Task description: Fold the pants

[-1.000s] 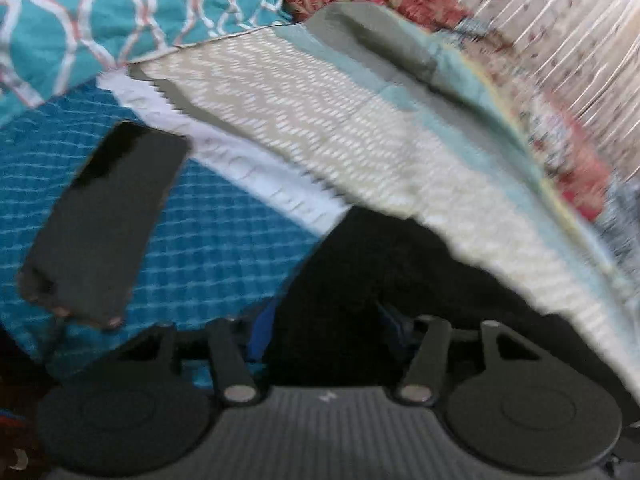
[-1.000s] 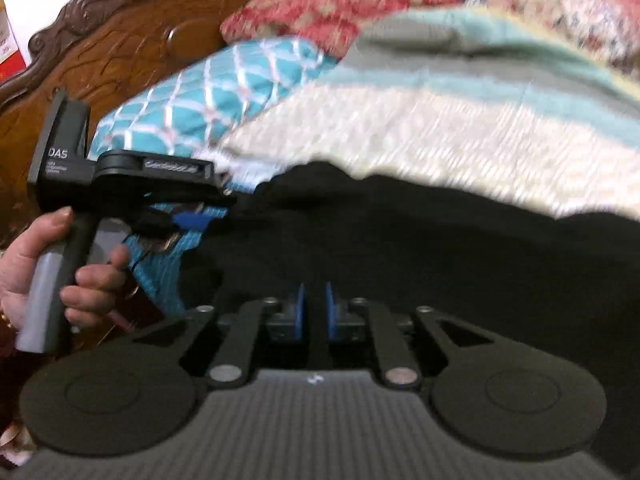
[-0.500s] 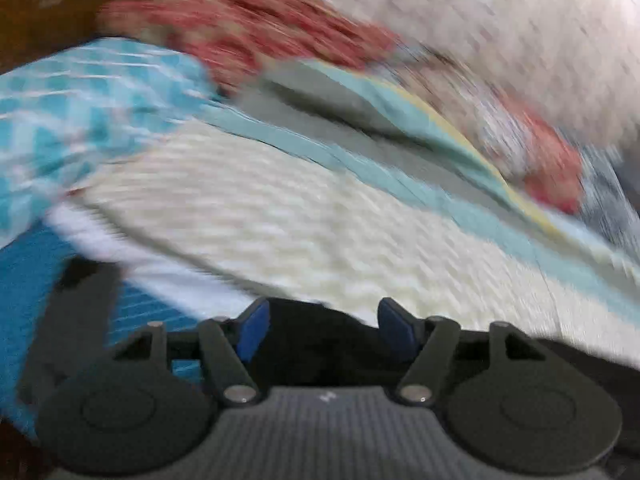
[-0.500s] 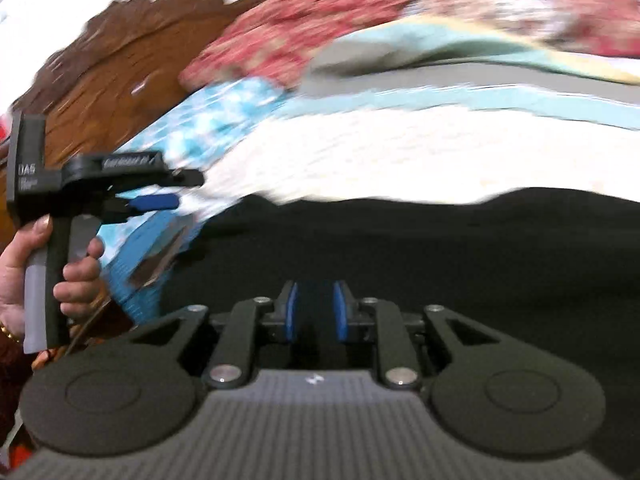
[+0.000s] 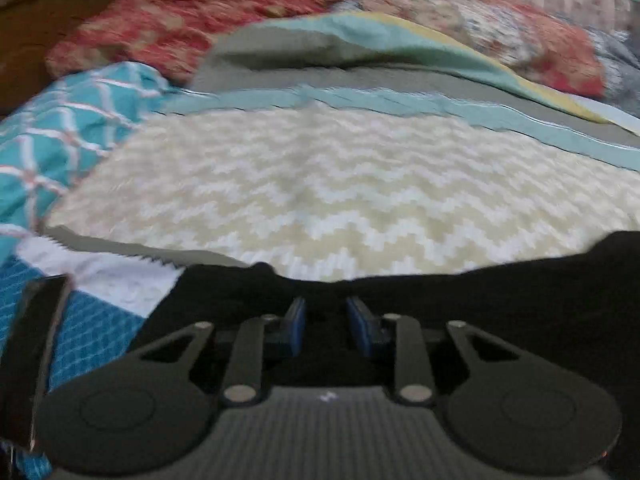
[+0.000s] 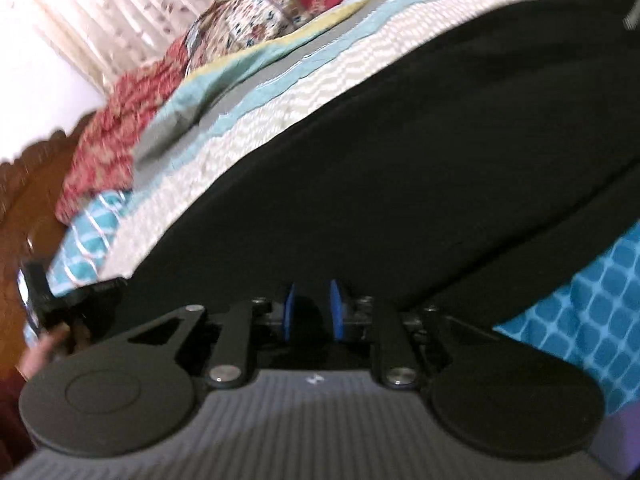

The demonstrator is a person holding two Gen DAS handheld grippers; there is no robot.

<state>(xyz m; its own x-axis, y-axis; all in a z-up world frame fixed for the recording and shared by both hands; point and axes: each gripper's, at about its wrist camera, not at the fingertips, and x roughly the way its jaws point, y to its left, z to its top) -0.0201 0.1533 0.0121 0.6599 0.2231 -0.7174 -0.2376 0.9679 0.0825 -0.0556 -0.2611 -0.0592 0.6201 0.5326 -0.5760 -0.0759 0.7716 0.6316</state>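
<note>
- Lying across the bed's near edge, the black pants (image 5: 500, 280) cover a zigzag blanket (image 5: 340, 184).
- Left hand-held gripper (image 5: 326, 322) and right hand-held gripper (image 6: 311, 316) each pinch pants fabric.
- Red floral pillows (image 5: 192, 28) sit by the wooden headboard (image 6: 20, 216).

The bed has a blue checked sheet (image 5: 92, 332). On it lie a cream zigzag blanket (image 5: 340, 200), black pants (image 6: 400, 168), a teal pillow (image 5: 60, 132), a red flowery quilt (image 5: 180, 28) and a dark flat phone (image 5: 32, 344).
</note>
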